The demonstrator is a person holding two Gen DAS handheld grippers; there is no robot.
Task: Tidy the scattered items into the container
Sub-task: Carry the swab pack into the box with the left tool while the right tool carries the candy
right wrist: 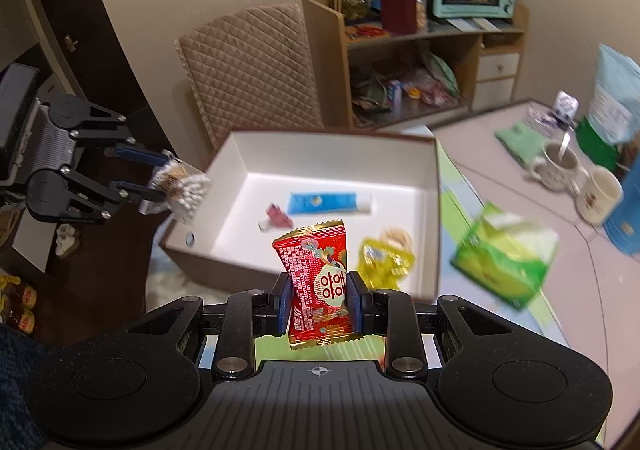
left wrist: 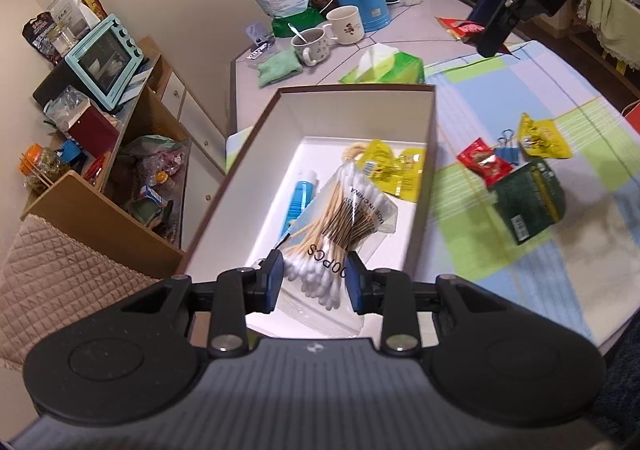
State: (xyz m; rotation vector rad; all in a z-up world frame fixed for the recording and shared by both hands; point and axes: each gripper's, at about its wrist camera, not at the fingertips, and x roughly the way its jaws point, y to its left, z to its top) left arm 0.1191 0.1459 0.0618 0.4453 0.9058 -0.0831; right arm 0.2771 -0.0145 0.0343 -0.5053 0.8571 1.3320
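A table (left wrist: pixel 520 290) under a checked cloth in blue, green and white carries a white box (left wrist: pixel 424 186) with brown outer walls. Inside the box lie a blue tube (left wrist: pixel 301 197), yellow packets (left wrist: pixel 394 166) and, in the right wrist view, a small pink item (right wrist: pixel 276 215). On the cloth just beside the box sit a dark green pouch (left wrist: pixel 528 202), another yellow packet (left wrist: pixel 542 136), a red packet (left wrist: pixel 483 162) and a blue binder clip (left wrist: pixel 507 148). A green tissue pack (left wrist: pixel 384 68) stands behind the box. The left gripper (left wrist: pixel 310 278) is clenched on a clear bag of cotton swabs (left wrist: pixel 340 218), held over the box's near end. The right gripper (right wrist: pixel 320 300) grasps a red snack packet (right wrist: pixel 316 278) above the table, near the box.
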